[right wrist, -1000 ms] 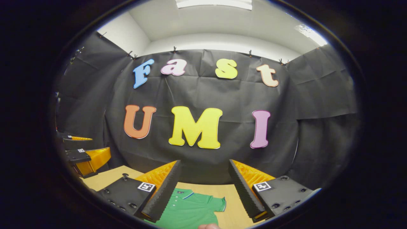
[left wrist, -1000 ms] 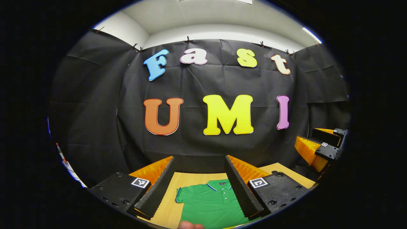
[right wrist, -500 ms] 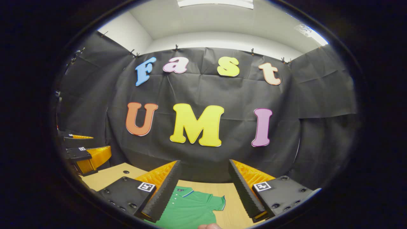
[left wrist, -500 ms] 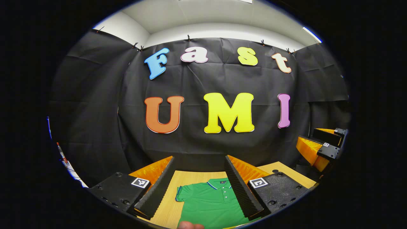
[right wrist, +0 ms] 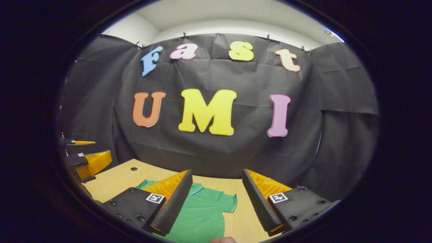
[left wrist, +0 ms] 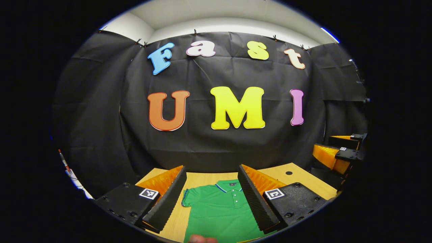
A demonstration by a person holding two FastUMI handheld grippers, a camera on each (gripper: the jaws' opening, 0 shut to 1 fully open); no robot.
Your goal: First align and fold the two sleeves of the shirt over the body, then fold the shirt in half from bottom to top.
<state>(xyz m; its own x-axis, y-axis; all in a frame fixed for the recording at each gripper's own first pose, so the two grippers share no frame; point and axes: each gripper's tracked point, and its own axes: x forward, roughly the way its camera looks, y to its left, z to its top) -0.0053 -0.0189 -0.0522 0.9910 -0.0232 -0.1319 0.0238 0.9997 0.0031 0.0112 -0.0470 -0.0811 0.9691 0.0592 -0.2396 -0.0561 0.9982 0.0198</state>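
Note:
A green polo shirt [left wrist: 219,212] lies flat on the wooden table [left wrist: 300,179], collar toward the booth wall, one short sleeve [left wrist: 189,199] spread out to the side. My left gripper [left wrist: 211,173] hovers above it, open, with the shirt showing between its fingers. In the right gripper view the same shirt [right wrist: 202,212] lies below, its other sleeve [right wrist: 227,202] out flat, and my right gripper [right wrist: 217,177] is open above it. The left gripper [right wrist: 86,158] shows at the far left edge there, and the right gripper [left wrist: 341,152] at the far right of the left gripper view.
The black cloth wall stands close behind the table's far edge [right wrist: 141,163]. Small dark holes [left wrist: 289,172] mark the tabletop. A fingertip [left wrist: 201,239] shows at the bottom rim of the left gripper view.
Both grippers have tipped downward and moved forward, so more of the table and shirt shows in each view. Both stay open.

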